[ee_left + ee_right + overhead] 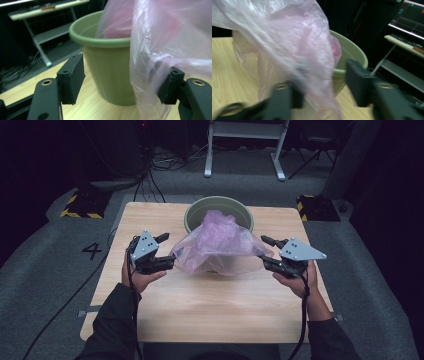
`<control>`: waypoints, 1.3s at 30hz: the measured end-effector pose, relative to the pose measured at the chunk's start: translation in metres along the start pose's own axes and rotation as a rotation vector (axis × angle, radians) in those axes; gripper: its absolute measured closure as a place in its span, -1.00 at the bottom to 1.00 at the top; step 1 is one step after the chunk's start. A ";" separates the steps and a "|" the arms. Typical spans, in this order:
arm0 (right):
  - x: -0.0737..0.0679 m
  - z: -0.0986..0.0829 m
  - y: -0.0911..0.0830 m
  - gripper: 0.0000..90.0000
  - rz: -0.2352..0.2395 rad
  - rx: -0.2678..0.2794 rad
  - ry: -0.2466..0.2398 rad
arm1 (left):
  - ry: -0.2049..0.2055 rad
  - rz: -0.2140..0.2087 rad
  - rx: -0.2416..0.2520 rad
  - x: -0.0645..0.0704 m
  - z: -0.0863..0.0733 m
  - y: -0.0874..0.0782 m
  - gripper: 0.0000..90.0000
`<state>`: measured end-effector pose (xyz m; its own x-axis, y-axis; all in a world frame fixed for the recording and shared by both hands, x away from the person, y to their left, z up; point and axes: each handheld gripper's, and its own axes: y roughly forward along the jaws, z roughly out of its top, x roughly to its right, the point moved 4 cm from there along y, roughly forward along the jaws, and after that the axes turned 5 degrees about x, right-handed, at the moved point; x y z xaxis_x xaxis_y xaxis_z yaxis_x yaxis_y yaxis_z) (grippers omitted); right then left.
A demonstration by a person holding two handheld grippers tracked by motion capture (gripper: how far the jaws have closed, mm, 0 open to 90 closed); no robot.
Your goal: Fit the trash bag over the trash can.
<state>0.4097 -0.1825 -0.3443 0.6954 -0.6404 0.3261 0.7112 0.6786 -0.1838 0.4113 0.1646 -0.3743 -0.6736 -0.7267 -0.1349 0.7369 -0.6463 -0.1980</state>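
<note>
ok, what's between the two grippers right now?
High view: the pink plastic bag spans from left gripper to right gripper, draped over the green bucket.

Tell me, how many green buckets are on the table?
1. The green bucket stands at the far middle of the wooden table, with the pink plastic bag draped over its near rim. Nothing seems hidden.

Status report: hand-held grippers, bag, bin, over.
Both hand-held grippers open, film draped over one jaw each. Pink bag partly inside green bin. Nothing blocking.
</note>
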 end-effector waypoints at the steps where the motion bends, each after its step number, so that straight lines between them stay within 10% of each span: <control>1: 0.005 0.003 0.006 0.71 0.008 -0.006 0.018 | 0.013 -0.015 -0.002 0.001 0.001 0.000 0.18; 8: 0.034 0.004 0.029 0.99 -0.030 -0.066 0.111 | 0.011 0.025 -0.024 -0.015 0.006 0.013 0.99; 15: 0.065 -0.017 0.072 0.99 -0.073 -0.223 0.228 | -0.060 0.045 -0.108 -0.041 -0.003 0.045 1.00; 22: 0.084 -0.034 0.095 1.00 -0.097 -0.245 0.344 | -0.128 0.055 -0.160 -0.055 -0.019 0.078 1.00; 39: 0.088 -0.071 0.121 1.00 -0.019 -0.326 0.418 | -0.171 -0.002 -0.266 -0.054 -0.046 0.130 1.00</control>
<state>0.5642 -0.1820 -0.4035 0.6167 -0.7854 -0.0533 0.6730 0.5611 -0.4819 0.5405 0.1306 -0.4370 -0.6393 -0.7685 0.0263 0.6795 -0.5807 -0.4485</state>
